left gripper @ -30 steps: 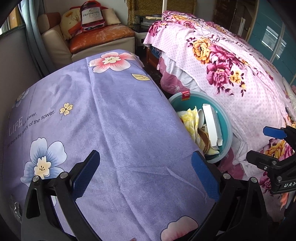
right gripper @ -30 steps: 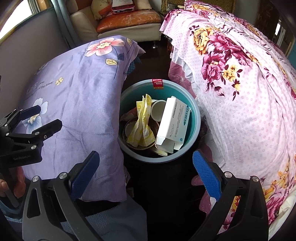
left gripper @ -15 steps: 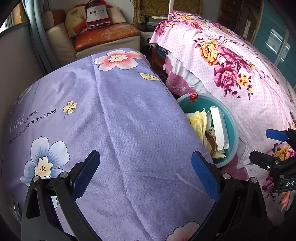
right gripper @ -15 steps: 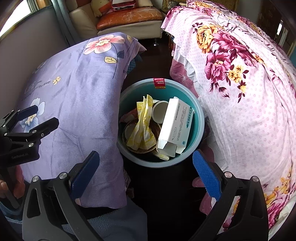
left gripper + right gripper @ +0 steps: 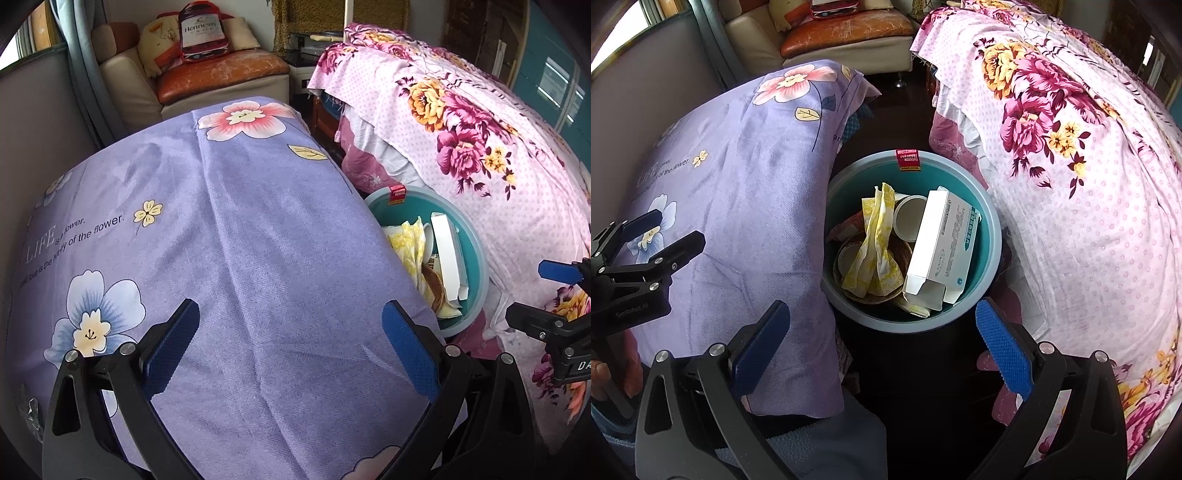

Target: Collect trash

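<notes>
A teal round bin (image 5: 990,225) stands on the dark floor between two beds. It holds a white carton (image 5: 942,251), a crumpled yellow wrapper (image 5: 875,251), a white paper cup (image 5: 908,221) and a brown bowl (image 5: 901,258). The bin also shows in the left wrist view (image 5: 476,258), partly hidden by the purple cloth. My right gripper (image 5: 882,347) is open and empty above the bin's near rim. My left gripper (image 5: 291,347) is open and empty over the purple flowered cloth (image 5: 221,240).
A pink flowered bedspread (image 5: 1089,166) drapes close to the bin on the right. The purple cloth (image 5: 738,184) overhangs the bin's left side. A beige seat with an orange cushion (image 5: 221,70) and a red bag (image 5: 201,31) stands at the back.
Both views have shifted slightly; the bin sits a little higher and farther right in each frame. Both grippers stay open and the trash in the bin has not moved.
</notes>
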Demonstrator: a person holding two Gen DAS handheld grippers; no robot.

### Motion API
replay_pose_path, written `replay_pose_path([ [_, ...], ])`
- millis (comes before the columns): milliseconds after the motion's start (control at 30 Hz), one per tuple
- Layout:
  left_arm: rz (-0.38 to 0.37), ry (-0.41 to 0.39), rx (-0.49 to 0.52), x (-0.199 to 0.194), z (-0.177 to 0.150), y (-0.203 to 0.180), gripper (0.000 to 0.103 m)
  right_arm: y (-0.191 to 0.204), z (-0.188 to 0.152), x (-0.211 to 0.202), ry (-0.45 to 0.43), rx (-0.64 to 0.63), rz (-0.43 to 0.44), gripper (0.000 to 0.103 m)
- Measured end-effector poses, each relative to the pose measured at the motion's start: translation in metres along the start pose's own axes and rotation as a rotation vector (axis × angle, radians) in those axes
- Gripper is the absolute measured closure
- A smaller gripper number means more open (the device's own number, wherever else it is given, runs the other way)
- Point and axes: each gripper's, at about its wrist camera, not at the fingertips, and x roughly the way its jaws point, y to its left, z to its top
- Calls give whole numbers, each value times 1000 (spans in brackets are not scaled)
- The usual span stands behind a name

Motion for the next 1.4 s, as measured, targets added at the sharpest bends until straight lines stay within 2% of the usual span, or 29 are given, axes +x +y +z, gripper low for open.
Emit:
replay_pose_path([
  [1400,35,-13,-23,-1,-5,8,4,3,1,2,10,-26,-8,6],
])
